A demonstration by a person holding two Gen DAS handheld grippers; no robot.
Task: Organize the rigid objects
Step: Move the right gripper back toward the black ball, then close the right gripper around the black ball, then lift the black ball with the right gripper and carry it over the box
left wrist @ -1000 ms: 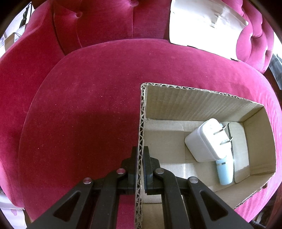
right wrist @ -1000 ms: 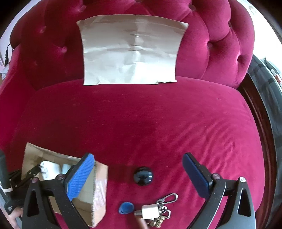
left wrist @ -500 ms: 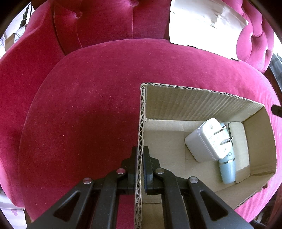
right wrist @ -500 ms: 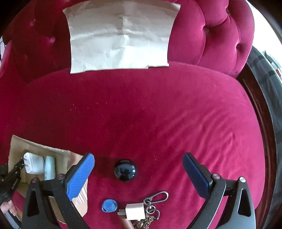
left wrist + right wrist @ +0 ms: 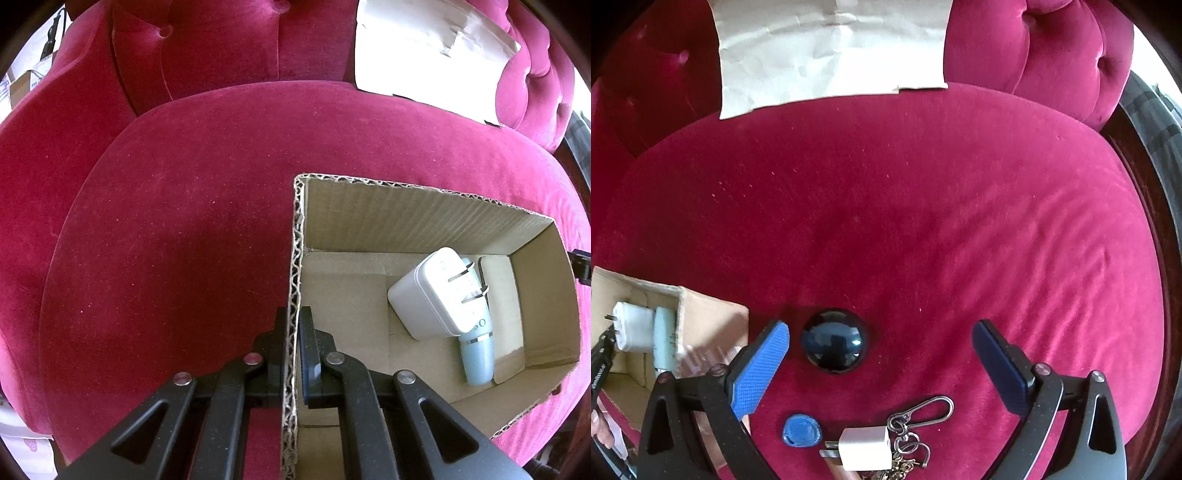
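Observation:
My left gripper is shut on the near wall of an open cardboard box on the red velvet seat. Inside the box lie a white plug adapter and a pale blue tube under it. My right gripper is open and empty, low over the seat. Between its fingers, nearer the left one, sits a shiny black ball. In front of it lie a blue key fob, a small white charger and a bunch of keys with a carabiner. The box also shows in the right wrist view.
The seat is a red tufted velvet armchair with a sheet of brown paper leaning on its back. The chair's dark wooden edge runs along the right. The paper also shows in the left wrist view.
My right gripper has moved right and closer to the seat, so the black ball now lies between its fingers and the box has slid to the left edge. The left gripper has not moved.

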